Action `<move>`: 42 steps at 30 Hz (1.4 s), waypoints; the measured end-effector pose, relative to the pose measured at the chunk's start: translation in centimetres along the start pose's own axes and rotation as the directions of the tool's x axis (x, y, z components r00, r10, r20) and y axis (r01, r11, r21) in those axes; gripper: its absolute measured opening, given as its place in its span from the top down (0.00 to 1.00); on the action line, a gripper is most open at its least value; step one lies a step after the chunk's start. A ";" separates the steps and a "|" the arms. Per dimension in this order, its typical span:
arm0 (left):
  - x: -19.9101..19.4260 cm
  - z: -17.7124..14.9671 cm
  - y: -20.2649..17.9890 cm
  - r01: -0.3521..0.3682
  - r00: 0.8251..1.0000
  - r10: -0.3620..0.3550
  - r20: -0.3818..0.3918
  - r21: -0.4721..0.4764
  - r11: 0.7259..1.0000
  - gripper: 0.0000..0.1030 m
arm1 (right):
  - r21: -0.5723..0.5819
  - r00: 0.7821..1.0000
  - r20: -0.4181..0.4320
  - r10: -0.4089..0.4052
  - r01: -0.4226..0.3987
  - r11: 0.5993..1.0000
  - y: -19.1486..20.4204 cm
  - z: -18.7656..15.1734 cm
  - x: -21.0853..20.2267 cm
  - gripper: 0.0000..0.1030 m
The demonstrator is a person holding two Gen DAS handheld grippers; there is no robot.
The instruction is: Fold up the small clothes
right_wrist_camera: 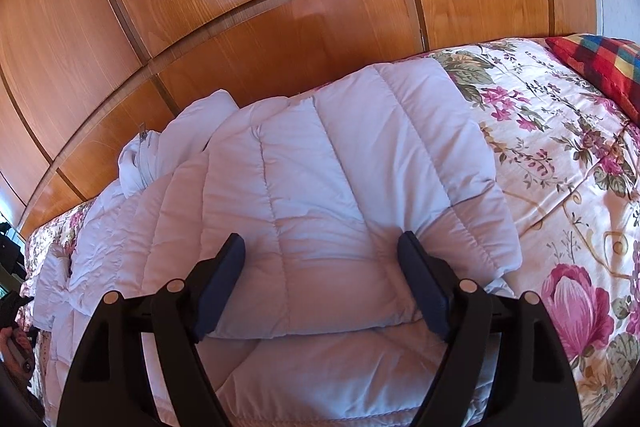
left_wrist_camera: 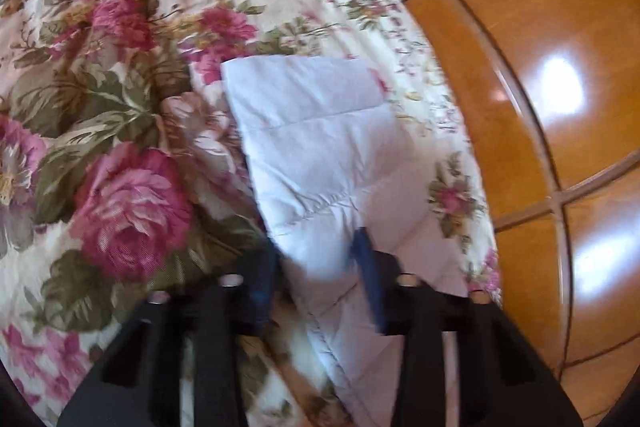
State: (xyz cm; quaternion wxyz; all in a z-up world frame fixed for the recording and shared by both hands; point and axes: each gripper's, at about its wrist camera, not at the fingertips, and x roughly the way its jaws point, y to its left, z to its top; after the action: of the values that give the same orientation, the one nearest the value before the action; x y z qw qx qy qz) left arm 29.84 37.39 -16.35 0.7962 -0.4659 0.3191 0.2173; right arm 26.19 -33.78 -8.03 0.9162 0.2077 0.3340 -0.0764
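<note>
Here the right tongs (right_wrist_camera: 322, 283) stand wide over the white quilted jacket (right_wrist_camera: 320, 179); the left tongs (left_wrist_camera: 316, 275) pinch its edge.

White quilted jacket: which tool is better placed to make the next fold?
Left, probably. The left tool already has a strip of the white quilted jacket between its narrowed fingers, ready to lift. The right tool stands wide open over the folded bulk, pinching nothing.

Your right gripper (right_wrist_camera: 322, 277) hangs over the white quilted jacket (right_wrist_camera: 320, 163) with its jaws wide, a folded fold of padding lying between the dark pads (right_wrist_camera: 424, 283) without being pinched. The jacket rests on the floral bedspread (right_wrist_camera: 560, 187). Wooden wardrobe panels (right_wrist_camera: 280, 27) fill twelve o'clock, and a checked cushion (right_wrist_camera: 600, 63) sits at two o'clock.
</note>
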 end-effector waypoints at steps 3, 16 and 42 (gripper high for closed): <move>-0.4 0.0 -1.0 -0.034 0.999 0.033 0.016 0.084 0.996 0.94 | 0.000 1.000 0.000 0.001 -0.001 1.000 0.0 0.0 0.0 0.23; -8.6 -2.6 -10.5 0.142 0.968 -0.182 0.173 0.221 0.965 0.96 | 0.011 1.000 0.005 0.015 -0.015 1.000 -0.1 0.1 -0.1 0.23; -10.6 -36.9 -26.3 0.337 0.933 -0.298 -0.204 0.787 0.517 0.96 | 0.072 0.997 0.040 0.071 -0.074 0.995 -0.8 -0.2 -0.7 0.24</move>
State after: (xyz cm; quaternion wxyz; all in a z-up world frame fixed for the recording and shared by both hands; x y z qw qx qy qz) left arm 28.10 -7.99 -6.31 0.9385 -0.1053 0.3092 -0.1118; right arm 25.31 -34.42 -7.96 0.9163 0.2517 0.3058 -0.0591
